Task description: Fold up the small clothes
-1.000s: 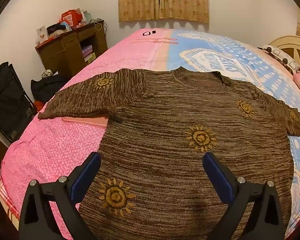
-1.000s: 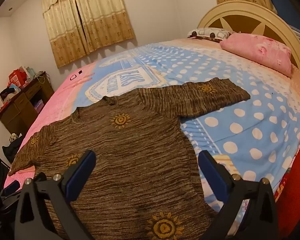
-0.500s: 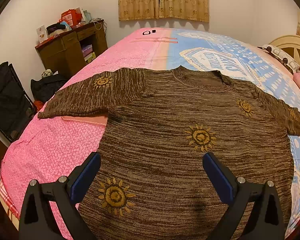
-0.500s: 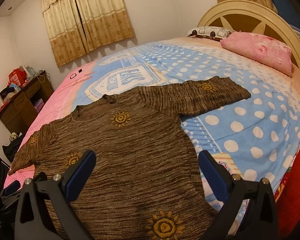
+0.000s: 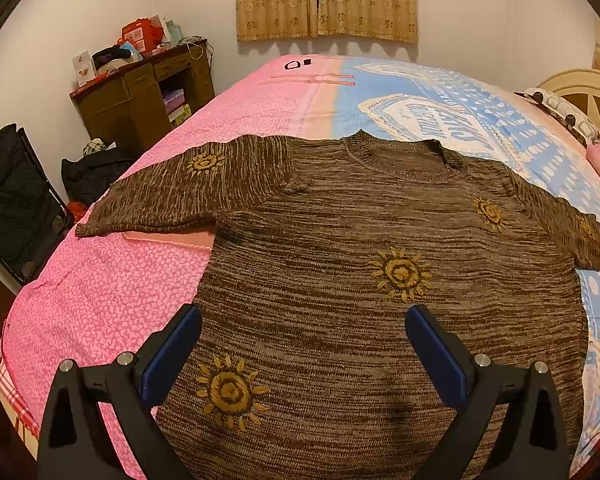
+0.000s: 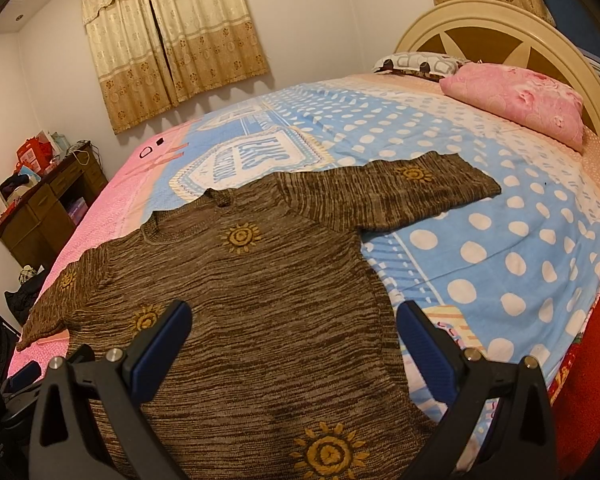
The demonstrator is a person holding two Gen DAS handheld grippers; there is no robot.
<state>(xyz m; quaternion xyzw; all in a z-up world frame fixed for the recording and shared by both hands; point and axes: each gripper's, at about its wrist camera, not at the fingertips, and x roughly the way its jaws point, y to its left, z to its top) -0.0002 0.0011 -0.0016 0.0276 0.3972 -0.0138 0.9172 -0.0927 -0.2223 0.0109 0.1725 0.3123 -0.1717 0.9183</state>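
Here, your stock, placed by the sweater [image 5: 372, 320]: left of it, the pink half of the bed [image 5: 100, 304]; the sweater itself, brown knit with yellow suns, flat, sleeves spread; right of it, blue dotted cover. Your left gripper [image 5: 302, 344] and right gripper [image 6: 294, 338] hover above its hem, jaws wide apart, empty.

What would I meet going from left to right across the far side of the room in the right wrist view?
Wooden desk → curtains → grey patterned pillow → pink pillow → cream headboard.
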